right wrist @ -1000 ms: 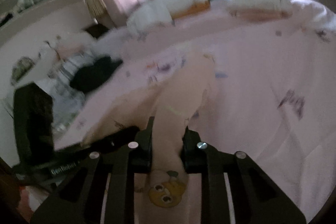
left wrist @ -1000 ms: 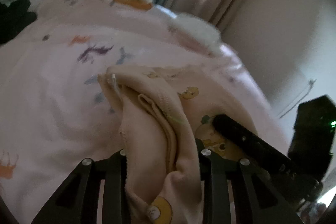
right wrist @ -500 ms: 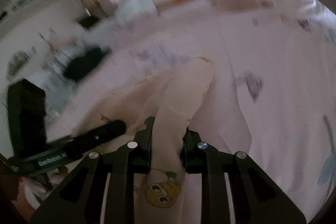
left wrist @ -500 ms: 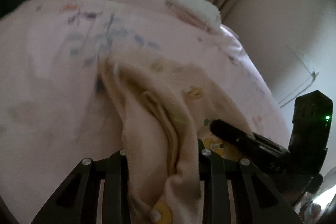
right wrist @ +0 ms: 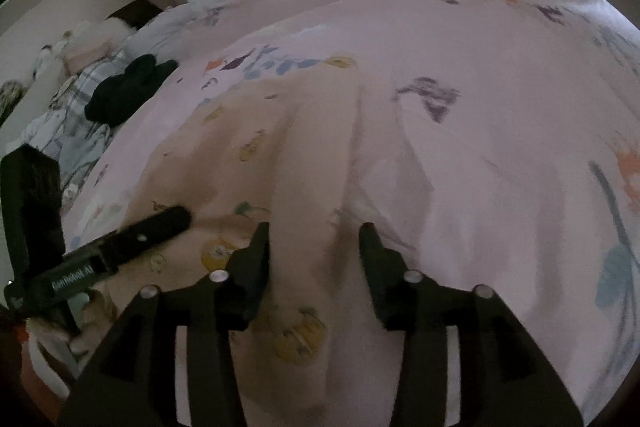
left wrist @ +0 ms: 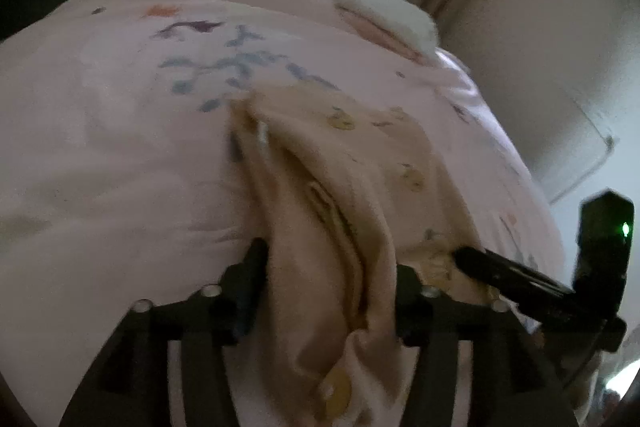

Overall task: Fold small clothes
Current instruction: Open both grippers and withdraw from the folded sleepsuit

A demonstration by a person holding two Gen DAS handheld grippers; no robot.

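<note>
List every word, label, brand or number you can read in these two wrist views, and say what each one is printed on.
"GenRobot.AI": white lettering, slightly blurred, on the side of the left gripper as the right wrist view shows it.
Small garment: only cartoon prints, no words.
Pink bedspread: only printed shapes, no words.
Right gripper, in the left wrist view: a green light, no lettering legible.
Nothing else readable.

Pink floral bed (right wrist: 500, 75) – peach garment (right wrist: 256, 147) (flat), black cloth (right wrist: 128, 91).
</note>
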